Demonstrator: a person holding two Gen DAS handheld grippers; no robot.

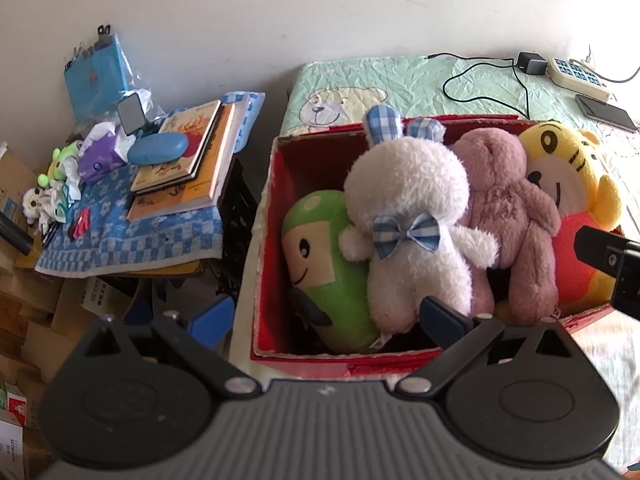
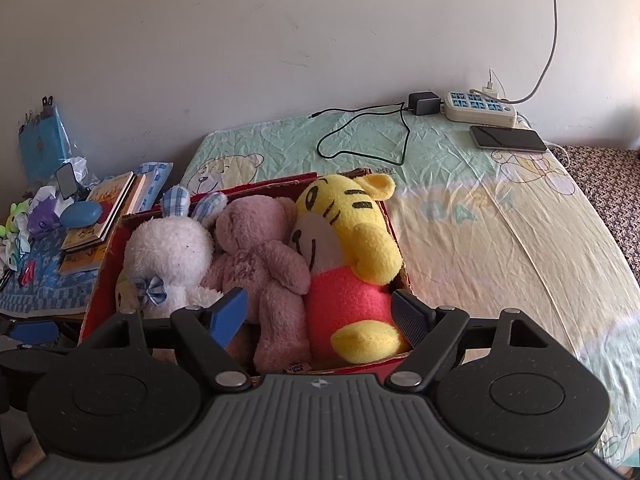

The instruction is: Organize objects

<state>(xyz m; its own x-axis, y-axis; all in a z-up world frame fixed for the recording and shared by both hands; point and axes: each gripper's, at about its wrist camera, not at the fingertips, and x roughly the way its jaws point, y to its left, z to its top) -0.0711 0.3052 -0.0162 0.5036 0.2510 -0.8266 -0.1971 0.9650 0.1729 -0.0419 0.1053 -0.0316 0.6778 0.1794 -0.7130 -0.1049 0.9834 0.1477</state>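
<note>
Black ribbed gripper (image 2: 318,322), blue pads (textured)

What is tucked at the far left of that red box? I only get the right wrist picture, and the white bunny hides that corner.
Observer: A green plush toy with a smiling face lies there, pressed against the white bunny, inside the red box.
Operator: Is the other gripper holding anything?
Observer: No. The left gripper is open and empty, its fingers spread at the box's near left corner.
Operator: Anything on the side table that I can't make out?
Observer: A small white flower-like toy sits at the left edge of the blue cloth, beyond your frame.
</note>
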